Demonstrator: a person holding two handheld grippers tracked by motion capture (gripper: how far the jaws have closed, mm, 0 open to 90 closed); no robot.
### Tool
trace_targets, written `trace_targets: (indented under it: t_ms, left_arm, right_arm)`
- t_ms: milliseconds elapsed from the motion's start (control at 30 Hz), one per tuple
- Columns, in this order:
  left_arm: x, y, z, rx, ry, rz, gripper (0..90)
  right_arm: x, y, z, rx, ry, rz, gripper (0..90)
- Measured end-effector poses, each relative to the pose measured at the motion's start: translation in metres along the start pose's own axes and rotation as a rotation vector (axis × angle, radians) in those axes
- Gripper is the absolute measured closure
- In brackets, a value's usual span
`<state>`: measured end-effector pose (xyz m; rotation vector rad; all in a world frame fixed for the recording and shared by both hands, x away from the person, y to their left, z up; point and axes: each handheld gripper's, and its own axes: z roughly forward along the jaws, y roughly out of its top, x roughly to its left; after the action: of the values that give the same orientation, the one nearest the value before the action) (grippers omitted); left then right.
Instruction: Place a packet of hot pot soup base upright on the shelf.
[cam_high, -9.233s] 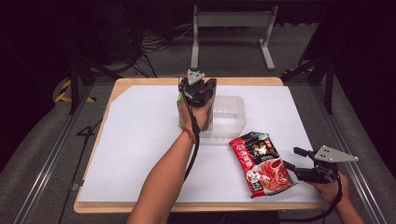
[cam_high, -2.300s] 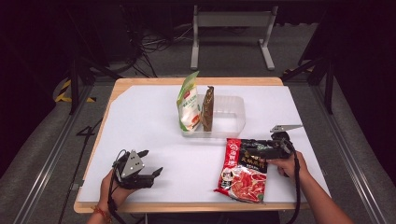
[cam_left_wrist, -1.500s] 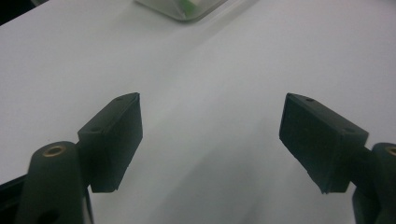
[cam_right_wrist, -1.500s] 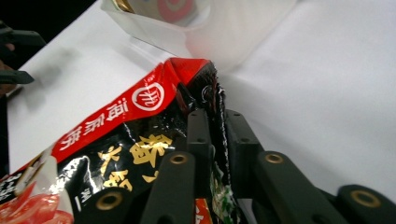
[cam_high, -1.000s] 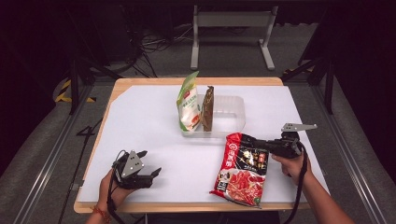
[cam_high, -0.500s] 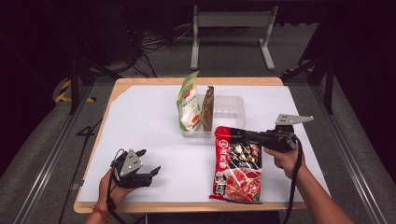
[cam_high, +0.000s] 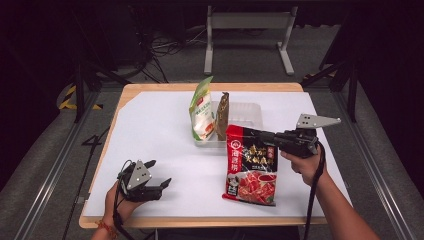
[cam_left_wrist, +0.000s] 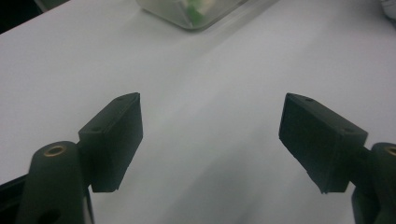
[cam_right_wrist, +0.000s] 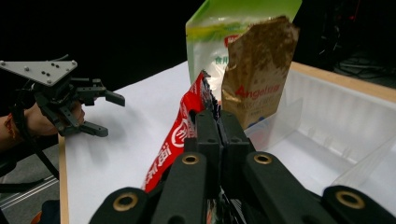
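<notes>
White sheet on a wooden table (cam_high: 295, 88), dark room behind. My right gripper (cam_high: 266, 137) is clamped on the top edge of the red packet (cam_high: 251, 167), which hangs long axis upright, bottom edge still on the sheet. The clear tray (cam_high: 250, 114), already holding two upright pouches (cam_right_wrist: 243, 60), lies just beyond, on my right gripper's side. My left gripper (cam_high: 159, 175) rests near the front edge, jaws apart and empty.

One camera sits high up and looks forward and down on the whole counter (cam_high: 165, 125). One camera rides on each hand-held gripper and looks along its jaws, very close. The left one faces the clear tray (cam_left_wrist: 196, 11). The right one sees that tray (cam_right_wrist: 336, 126) too, as does the high one (cam_high: 247, 117)
</notes>
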<state>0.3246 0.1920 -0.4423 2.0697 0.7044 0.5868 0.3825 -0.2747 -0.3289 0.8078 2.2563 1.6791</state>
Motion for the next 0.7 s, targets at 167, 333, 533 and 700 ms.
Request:
trace_targets:
  t_ms: [167,333,533,700]
  left_arm:
    - [0.001,0.000,-0.004,-0.031,-0.004,-0.022,22.0]
    - [0.003,0.000,-0.006,-0.048,0.004,-0.029,20.9]
    - [0.002,0.000,-0.005,-0.040,0.004,-0.028,20.6]
    - [0.002,0.000,-0.005,-0.050,-0.002,-0.039,20.4]
  right_arm:
    - [0.005,0.008,-0.010,-0.031,-0.010,-0.015,89.4]
    - [0.007,0.014,-0.018,-0.056,-0.027,-0.029,89.4]
    - [0.009,0.020,-0.026,-0.060,-0.041,-0.046,89.4]
    - [0.012,0.029,-0.035,-0.076,-0.090,-0.060,89.4]
